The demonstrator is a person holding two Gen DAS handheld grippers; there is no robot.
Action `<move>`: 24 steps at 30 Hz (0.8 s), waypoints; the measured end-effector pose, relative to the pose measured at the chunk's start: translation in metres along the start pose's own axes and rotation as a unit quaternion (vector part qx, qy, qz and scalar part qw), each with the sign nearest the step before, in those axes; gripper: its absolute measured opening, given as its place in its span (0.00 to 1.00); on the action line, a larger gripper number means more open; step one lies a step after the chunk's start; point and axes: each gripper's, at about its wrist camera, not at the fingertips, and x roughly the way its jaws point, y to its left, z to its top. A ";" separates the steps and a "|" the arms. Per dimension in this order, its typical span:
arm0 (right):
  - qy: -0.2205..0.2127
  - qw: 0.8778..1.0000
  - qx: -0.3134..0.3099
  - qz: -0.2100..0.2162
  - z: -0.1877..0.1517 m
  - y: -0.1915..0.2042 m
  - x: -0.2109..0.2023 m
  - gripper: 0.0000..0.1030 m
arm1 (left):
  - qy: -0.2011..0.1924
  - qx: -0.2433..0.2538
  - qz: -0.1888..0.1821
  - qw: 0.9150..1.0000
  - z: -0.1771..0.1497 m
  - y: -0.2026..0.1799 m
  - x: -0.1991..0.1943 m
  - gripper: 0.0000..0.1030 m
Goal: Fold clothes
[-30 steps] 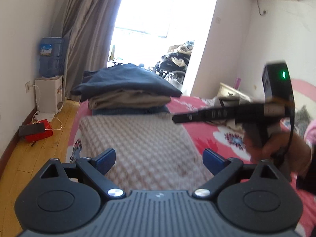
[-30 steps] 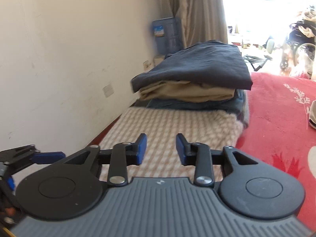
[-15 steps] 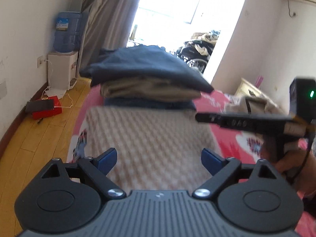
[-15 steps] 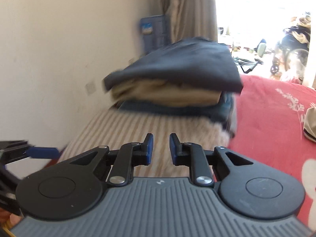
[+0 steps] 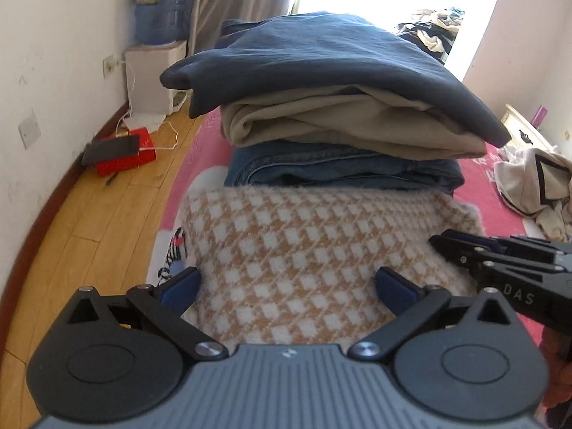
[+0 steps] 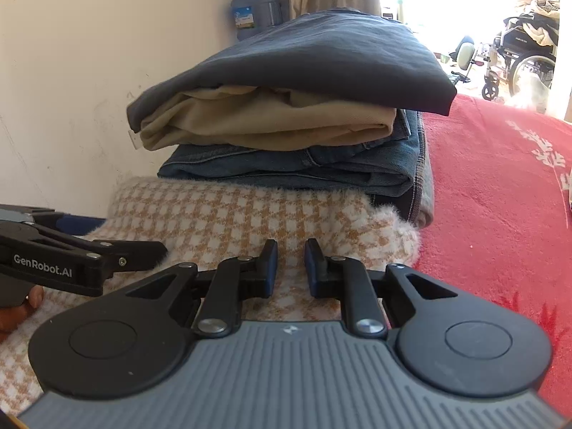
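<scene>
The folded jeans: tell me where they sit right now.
The folded jeans lie at the bottom of the stack on the bed, under the beige garment, directly behind the checkered knit garment, centre in both views.

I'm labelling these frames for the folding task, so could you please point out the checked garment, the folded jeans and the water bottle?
checked garment (image 5: 304, 250): left wrist view, middle of its patterned top.
folded jeans (image 6: 286, 168): right wrist view, front folded edge.
water bottle (image 5: 157, 3): left wrist view, blue body near its label.
</scene>
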 end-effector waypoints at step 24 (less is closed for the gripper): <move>0.054 0.996 0.042 0.060 -0.072 0.043 -0.127 0.15 | -0.005 0.062 0.004 0.998 -0.115 -0.053 -0.117 0.89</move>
